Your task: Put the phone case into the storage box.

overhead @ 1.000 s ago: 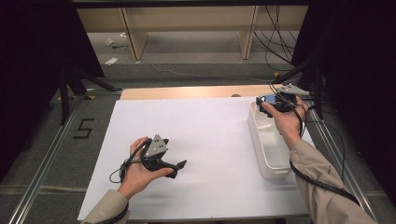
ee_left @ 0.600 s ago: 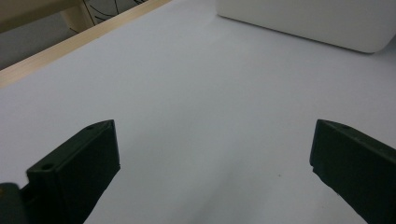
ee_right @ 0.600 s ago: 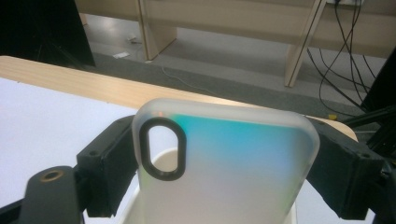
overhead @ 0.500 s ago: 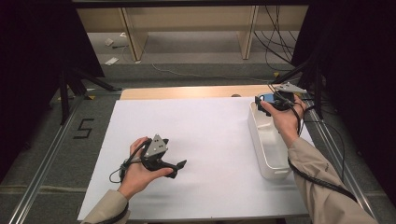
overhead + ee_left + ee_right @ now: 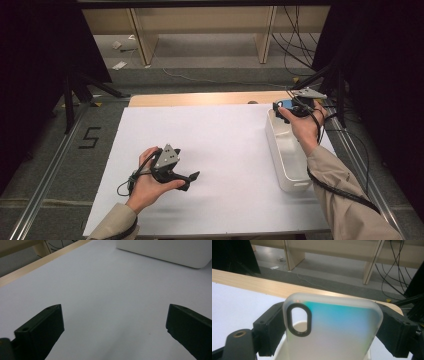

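A phone case [image 5: 332, 327] is clamped by its sides in the right gripper [image 5: 289, 108], long axis seemingly upright, above the far end of the white bin [image 5: 280, 155]. The left gripper [image 5: 181, 176], jaws apart, is rested well left of the bin.

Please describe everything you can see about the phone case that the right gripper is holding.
The phone case is a soft-looking, frosted, translucent shell with rounded corners. Its colour fades from teal near the top to milky white lower down. Near one upper corner it has an oval camera opening with a dark rim. It stands roughly upright in the right gripper view, clamped at its two sides between the black jaws of the right gripper. In the high view it is held above the far end of the white bin, and appears as a small blue patch.
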`<move>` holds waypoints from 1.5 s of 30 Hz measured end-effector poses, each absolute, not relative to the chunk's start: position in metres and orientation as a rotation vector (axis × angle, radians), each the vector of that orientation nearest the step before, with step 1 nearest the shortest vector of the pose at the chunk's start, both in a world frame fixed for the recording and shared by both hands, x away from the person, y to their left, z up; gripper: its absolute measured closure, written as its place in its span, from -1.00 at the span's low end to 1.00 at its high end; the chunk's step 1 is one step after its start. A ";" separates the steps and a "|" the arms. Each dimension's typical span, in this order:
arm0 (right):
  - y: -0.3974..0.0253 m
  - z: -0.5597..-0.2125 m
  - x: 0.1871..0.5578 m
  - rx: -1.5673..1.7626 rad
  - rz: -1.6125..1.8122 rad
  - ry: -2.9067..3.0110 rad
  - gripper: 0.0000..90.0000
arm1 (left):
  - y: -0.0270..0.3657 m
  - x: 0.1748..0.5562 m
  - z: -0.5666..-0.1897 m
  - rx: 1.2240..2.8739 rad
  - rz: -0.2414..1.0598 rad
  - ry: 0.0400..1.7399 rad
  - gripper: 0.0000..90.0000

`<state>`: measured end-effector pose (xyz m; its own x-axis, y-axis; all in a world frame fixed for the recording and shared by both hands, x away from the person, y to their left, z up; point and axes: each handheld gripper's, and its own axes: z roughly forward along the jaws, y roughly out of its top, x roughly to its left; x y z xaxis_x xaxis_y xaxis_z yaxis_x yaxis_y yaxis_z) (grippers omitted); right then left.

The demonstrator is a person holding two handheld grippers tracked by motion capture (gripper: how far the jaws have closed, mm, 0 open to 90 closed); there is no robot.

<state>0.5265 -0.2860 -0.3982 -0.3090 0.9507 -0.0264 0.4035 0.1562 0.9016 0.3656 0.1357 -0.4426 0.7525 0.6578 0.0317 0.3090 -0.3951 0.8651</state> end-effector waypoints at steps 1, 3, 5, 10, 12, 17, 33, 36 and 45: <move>-0.286 -0.398 0.527 1.290 1.114 1.806 -0.61 | 0.136 0.366 -0.443 2.000 0.463 0.731 -0.98; -0.286 -0.398 0.527 1.292 1.115 1.809 -0.61 | 0.136 0.366 -0.443 2.001 0.462 0.732 -0.98; -0.285 -0.399 0.528 1.287 1.111 1.810 -0.61 | 0.136 0.366 -0.443 2.001 0.464 0.730 -0.98; -0.284 -0.400 0.529 1.290 1.109 1.813 -0.61 | 0.136 0.366 -0.443 1.998 0.464 0.734 -0.98; -0.284 -0.401 0.530 1.292 1.107 1.811 -0.61 | 0.136 0.366 -0.443 1.999 0.463 0.733 -0.98; -0.284 -0.401 0.531 1.294 1.100 1.814 -0.61 | 0.136 0.366 -0.443 1.999 0.462 0.731 -0.98; -0.282 -0.408 0.537 1.312 1.062 1.833 -0.61 | 0.136 0.366 -0.443 2.000 0.462 0.733 -0.98; -0.282 -0.409 0.538 1.313 1.058 1.835 -0.61 | 0.136 0.366 -0.443 2.000 0.461 0.734 -0.98; -0.280 -0.412 0.542 1.292 1.061 1.833 -0.62 | 0.136 0.366 -0.443 2.000 0.461 0.734 -0.98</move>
